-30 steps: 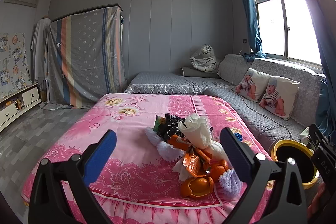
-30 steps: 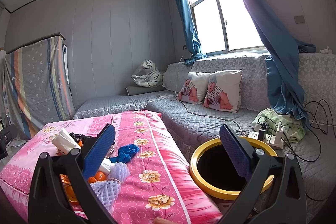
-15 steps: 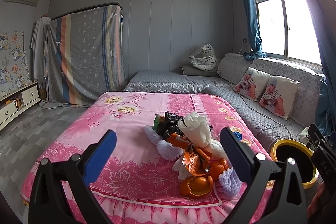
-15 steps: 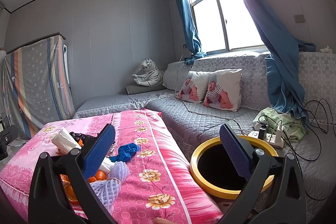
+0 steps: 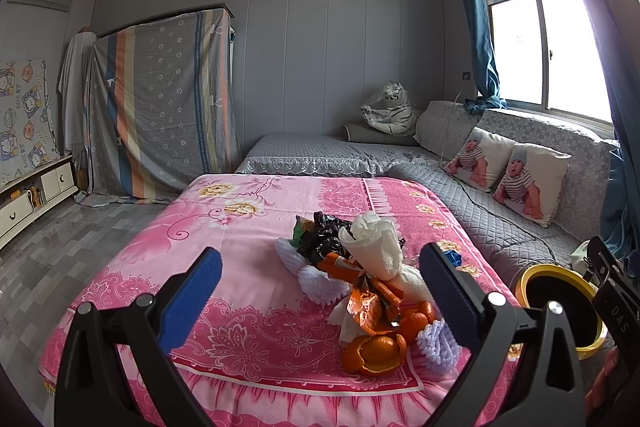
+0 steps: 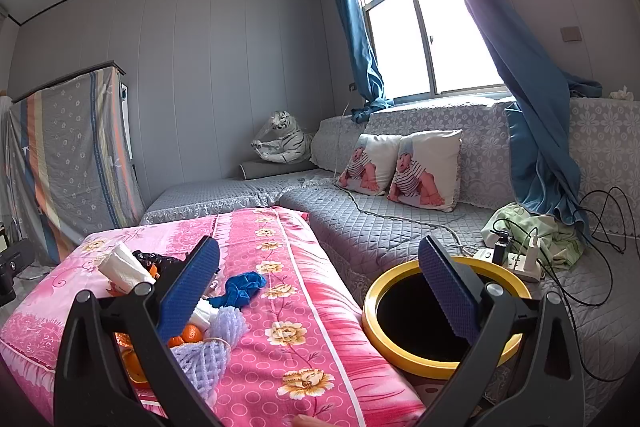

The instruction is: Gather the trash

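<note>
A heap of trash lies on the pink flowered table cover (image 5: 240, 267): a white paper cone (image 5: 374, 247), black plastic (image 5: 324, 237), orange wrappers (image 5: 372, 303), orange peel (image 5: 374, 349), purple foam nets (image 5: 438, 343) and a blue scrap (image 6: 242, 287). A yellow-rimmed bin (image 6: 436, 311) stands right of the table; it also shows in the left wrist view (image 5: 560, 307). My left gripper (image 5: 320, 291) is open and empty, held short of the heap. My right gripper (image 6: 320, 291) is open and empty, between the heap and the bin.
A grey quilted sofa (image 6: 400, 227) with two baby-print cushions (image 6: 400, 167) runs behind the bin. A power strip with cables (image 6: 516, 259) and a green cloth (image 6: 536, 235) lie by the bin. A covered wardrobe (image 5: 160, 123) stands at the far left.
</note>
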A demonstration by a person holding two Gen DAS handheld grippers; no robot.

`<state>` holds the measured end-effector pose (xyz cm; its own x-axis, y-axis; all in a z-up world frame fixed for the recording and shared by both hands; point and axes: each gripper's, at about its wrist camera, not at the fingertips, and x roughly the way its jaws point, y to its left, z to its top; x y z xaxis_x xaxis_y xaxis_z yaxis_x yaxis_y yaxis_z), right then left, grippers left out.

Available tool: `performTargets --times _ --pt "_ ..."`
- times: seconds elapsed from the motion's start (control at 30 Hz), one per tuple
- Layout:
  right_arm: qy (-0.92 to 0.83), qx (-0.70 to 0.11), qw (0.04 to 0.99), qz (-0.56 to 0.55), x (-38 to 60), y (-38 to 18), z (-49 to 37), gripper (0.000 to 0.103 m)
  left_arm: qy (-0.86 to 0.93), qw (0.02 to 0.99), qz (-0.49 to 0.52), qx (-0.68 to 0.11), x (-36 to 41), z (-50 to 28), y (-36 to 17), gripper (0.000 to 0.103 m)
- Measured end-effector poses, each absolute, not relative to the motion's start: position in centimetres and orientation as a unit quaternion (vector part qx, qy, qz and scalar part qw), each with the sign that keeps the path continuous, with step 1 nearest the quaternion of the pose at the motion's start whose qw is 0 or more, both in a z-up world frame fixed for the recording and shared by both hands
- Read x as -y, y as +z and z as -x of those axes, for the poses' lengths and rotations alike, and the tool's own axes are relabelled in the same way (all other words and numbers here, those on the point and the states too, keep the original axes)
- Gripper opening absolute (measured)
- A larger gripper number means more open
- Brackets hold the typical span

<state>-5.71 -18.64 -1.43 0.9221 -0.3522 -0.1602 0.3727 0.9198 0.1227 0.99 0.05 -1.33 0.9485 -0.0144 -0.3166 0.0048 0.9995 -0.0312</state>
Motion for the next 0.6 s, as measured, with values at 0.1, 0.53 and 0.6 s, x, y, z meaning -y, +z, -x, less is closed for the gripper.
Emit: performTargets --times 0.1,0.53,0.6 --pt "-0.184 -0.068 0.978 -0.075 18.6 -1.5 5.7 0.095 -0.004 0.987 0.016 -0.161 -0.1 -1.0 -1.3 0.095" --pt "-0.17 -0.08 0.98 -0.07 18.5 -1.7 5.0 0.095 -0.007 0.984 0.008 -0.177 -0.5 -2.0 -1.4 0.095" --pt "-0.16 -0.082 0.981 -0.068 18.4 -1.8 4.8 0.095 -0.006 0.983 0.006 -0.182 -1.0 -2.5 -1.5 0.095"
